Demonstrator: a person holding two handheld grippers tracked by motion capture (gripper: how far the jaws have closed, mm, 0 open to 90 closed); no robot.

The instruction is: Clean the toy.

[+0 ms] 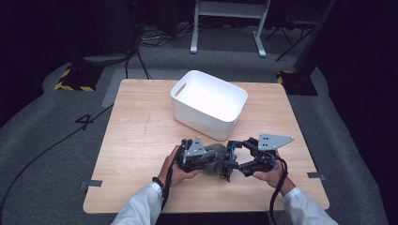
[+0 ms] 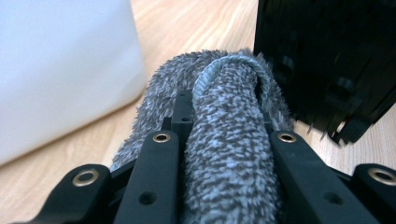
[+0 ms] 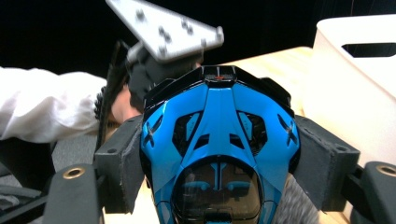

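Observation:
A grey fuzzy cloth [image 2: 229, 140] is bunched between the jaws of my left gripper [image 2: 224, 137], which is shut on it. In the high view that left gripper [image 1: 209, 159] lies near the table's front middle, with the cloth [image 1: 217, 157] at its tip. A blue and black toy car [image 3: 219, 135] sits clamped between the foam pads [image 3: 126, 163] of my right gripper [image 3: 219, 158]. From above, the right gripper [image 1: 237, 161] points left and holds the toy car [image 1: 231, 157] right against the cloth. The two grippers face each other, tips almost touching.
A white plastic bin [image 1: 202, 119] with a handle cutout stands just behind the grippers, at the table's middle back. Its wall [image 2: 60, 70] is close on the left in the left gripper view and its rim [image 3: 355, 93] at the right in the right gripper view. Bare wood [image 1: 136, 136] lies left.

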